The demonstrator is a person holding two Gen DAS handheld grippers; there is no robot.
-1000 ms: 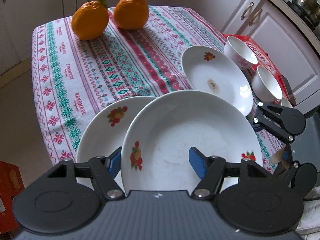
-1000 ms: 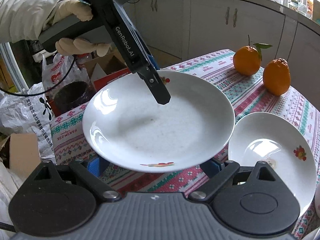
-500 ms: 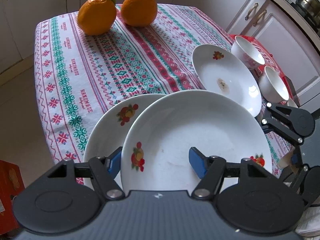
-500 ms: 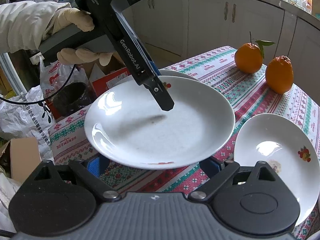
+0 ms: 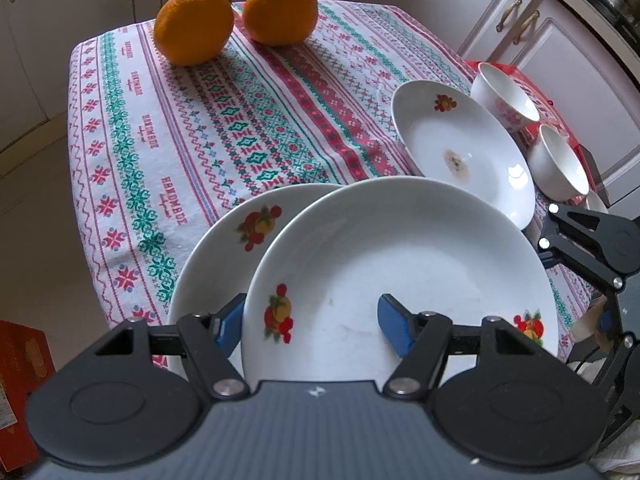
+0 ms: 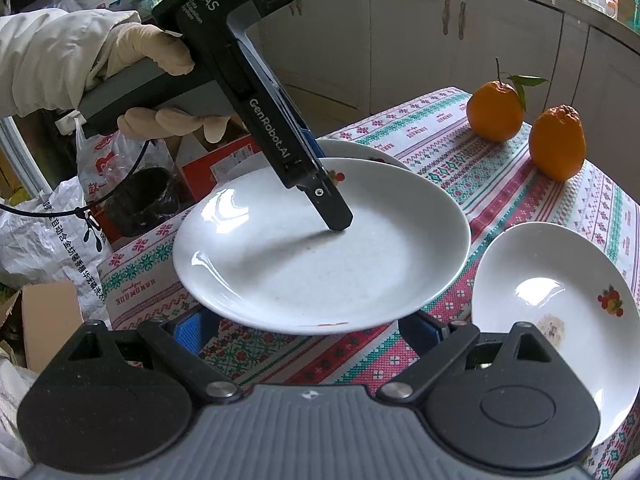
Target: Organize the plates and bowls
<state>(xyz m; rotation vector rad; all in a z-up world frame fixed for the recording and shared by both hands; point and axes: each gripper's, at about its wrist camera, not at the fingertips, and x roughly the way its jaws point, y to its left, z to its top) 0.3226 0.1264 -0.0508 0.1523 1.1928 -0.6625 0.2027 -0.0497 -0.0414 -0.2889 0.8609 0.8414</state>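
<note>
My left gripper (image 5: 312, 320) is shut on the rim of a large white plate (image 5: 400, 264) with fruit decals. One blue pad lies inside the plate and the other beneath it. In the right wrist view its upper finger (image 6: 320, 196) rests on the plate (image 6: 320, 264), which hangs slightly above the table. A second decal plate (image 5: 224, 240) lies partly under it at the table's corner. My right gripper (image 6: 306, 328) stands open at the held plate's near rim, its fingertips hidden below the rim. A third plate (image 5: 460, 148) with a brown stain and two white bowls (image 5: 504, 96) (image 5: 560, 164) sit to the right.
Two oranges (image 5: 192, 24) (image 5: 280, 8) stand at the far end of the patterned tablecloth (image 5: 180, 128). The bowls rest on a red packet (image 5: 536, 88). Bags and cardboard boxes (image 6: 48, 240) crowd the floor beside the table. White cabinets (image 6: 420, 40) stand behind.
The held plate has shifted slightly, so more of the plate beneath it shows behind it. Both grippers keep the same jaw state.
</note>
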